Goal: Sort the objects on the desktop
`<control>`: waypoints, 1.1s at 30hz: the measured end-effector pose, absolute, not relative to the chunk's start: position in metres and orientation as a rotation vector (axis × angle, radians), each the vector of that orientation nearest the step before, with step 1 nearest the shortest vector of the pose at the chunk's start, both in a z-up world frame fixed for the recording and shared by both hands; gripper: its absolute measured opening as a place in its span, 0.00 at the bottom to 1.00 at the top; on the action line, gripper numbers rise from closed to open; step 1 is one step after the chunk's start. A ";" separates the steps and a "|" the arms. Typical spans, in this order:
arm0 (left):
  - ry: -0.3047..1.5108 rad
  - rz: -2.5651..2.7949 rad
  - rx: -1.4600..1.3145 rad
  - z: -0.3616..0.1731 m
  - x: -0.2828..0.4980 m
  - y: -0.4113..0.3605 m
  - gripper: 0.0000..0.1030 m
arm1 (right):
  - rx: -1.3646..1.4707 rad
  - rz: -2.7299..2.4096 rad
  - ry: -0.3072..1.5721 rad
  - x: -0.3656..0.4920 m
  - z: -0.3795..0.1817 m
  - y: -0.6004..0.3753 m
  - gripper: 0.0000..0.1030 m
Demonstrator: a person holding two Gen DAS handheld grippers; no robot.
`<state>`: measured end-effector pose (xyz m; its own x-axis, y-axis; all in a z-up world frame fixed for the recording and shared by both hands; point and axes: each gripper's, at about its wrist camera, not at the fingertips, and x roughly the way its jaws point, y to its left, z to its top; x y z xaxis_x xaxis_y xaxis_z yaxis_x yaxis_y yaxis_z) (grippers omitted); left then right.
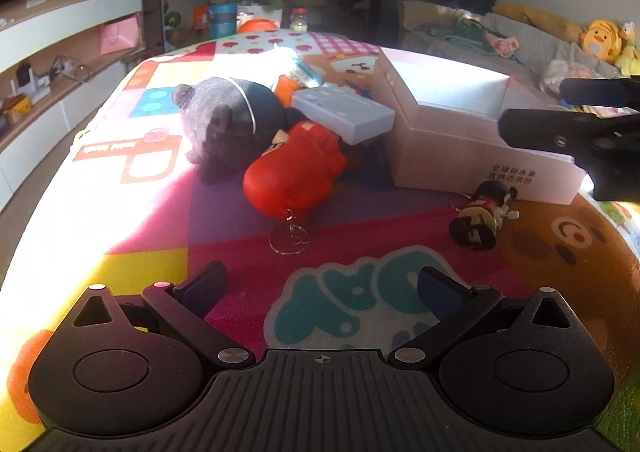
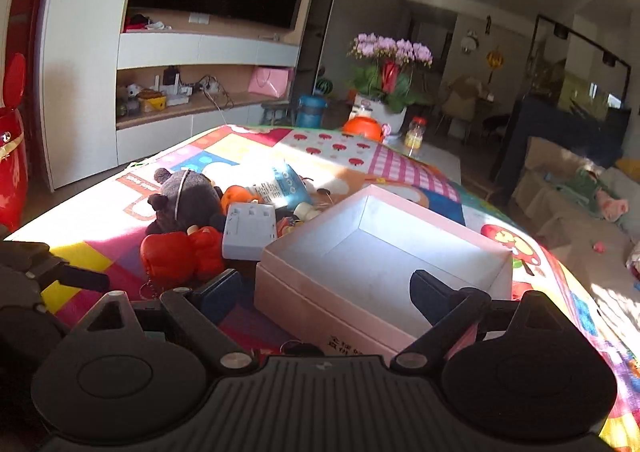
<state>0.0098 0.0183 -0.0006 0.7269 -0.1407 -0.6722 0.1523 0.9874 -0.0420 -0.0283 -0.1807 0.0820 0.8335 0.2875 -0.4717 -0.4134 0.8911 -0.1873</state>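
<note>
An empty white box [image 1: 472, 132] [image 2: 384, 252] stands on a colourful play mat [image 1: 360, 244]. Left of it lies a heap: a grey plush toy [image 1: 224, 124] [image 2: 184, 200], a red boxing-glove keychain [image 1: 296, 172] [image 2: 180, 252], a white power socket [image 1: 344, 112] [image 2: 250, 230] and a blue-white packet [image 2: 280, 184]. A small figurine [image 1: 484, 216] lies in front of the box. My left gripper [image 1: 320, 288] is open above the mat, short of the glove. My right gripper [image 2: 324, 292] is open over the box's near wall; its fingers [image 1: 568, 136] show at the left wrist view's right edge.
An orange bowl [image 2: 362, 128], a jar [image 2: 416, 134] and a blue container [image 2: 312, 110] stand at the mat's far edge, with a flower pot [image 2: 384, 92] behind. A TV cabinet [image 2: 192, 92] lines one side, a sofa [image 1: 520, 40] with plush toys the other.
</note>
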 end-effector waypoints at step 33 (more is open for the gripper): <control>0.573 -0.440 0.028 0.034 0.017 -0.012 1.00 | -0.189 0.191 0.515 0.038 0.071 -0.263 0.62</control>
<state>0.0172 -0.0119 0.0339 0.7498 -0.3950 -0.5307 0.4107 0.9068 -0.0948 0.0378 -0.2634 0.0707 0.8535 0.1329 -0.5039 -0.2276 0.9649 -0.1309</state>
